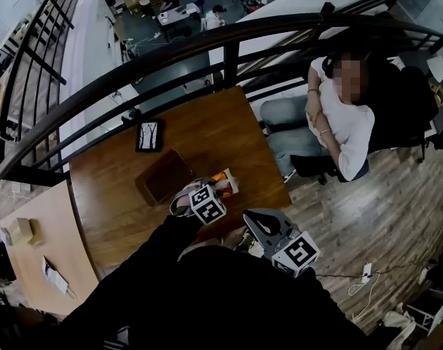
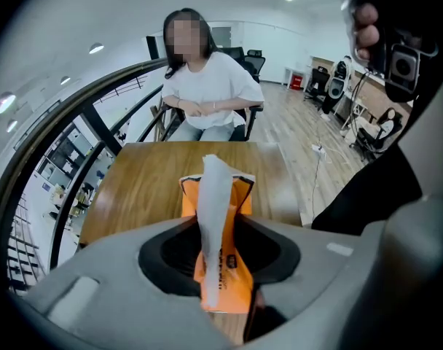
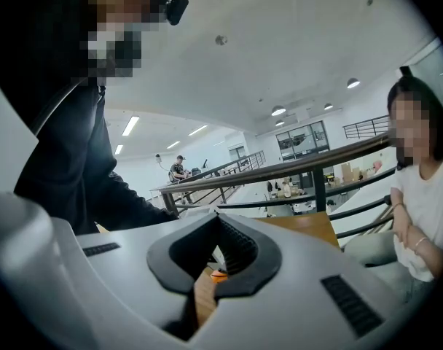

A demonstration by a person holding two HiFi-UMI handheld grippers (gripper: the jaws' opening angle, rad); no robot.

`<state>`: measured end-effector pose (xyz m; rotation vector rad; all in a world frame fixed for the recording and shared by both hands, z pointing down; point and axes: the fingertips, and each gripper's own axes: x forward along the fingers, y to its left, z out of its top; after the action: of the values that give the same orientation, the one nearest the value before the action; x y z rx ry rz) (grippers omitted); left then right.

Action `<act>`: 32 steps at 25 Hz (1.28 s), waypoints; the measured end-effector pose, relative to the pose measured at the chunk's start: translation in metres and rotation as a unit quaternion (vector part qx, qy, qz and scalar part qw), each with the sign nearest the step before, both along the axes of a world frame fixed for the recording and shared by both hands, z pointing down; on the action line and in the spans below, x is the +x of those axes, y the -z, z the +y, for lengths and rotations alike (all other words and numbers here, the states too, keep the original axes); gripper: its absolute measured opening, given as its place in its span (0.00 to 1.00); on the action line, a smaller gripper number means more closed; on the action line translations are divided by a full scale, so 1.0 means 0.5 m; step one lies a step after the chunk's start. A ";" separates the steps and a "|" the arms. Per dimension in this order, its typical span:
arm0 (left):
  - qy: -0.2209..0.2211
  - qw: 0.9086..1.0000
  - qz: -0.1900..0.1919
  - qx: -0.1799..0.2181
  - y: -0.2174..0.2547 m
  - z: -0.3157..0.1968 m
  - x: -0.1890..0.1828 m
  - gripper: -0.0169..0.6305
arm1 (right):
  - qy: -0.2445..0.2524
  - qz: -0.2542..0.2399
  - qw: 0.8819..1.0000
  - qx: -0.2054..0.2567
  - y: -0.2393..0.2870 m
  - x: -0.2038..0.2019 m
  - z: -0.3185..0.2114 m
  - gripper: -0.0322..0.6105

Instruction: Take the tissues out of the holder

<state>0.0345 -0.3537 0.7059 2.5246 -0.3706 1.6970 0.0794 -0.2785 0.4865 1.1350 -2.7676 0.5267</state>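
two tongs in use: the left tongs pinch the orange tissue pack low on its sides, with one white tissue sticking up from its top. the pack is over the wooden counter, just beside the brown holder and outside it; whether it touches the wood is unclear. the right tongs stand a narrow slit apart with nothing in them, near the counter's near right corner, and a seated person is past the far side.
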 end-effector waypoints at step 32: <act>-0.020 1.000 -0.004 -0.013 -0.116 -0.007 0.044 0.26 | -0.033 0.007 0.999 -0.030 -0.043 0.067 0.002 0.06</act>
<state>0.0565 -0.3573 0.7642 2.5241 -0.2981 1.7156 0.1129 -0.2774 0.5082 1.2165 -2.6899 0.6022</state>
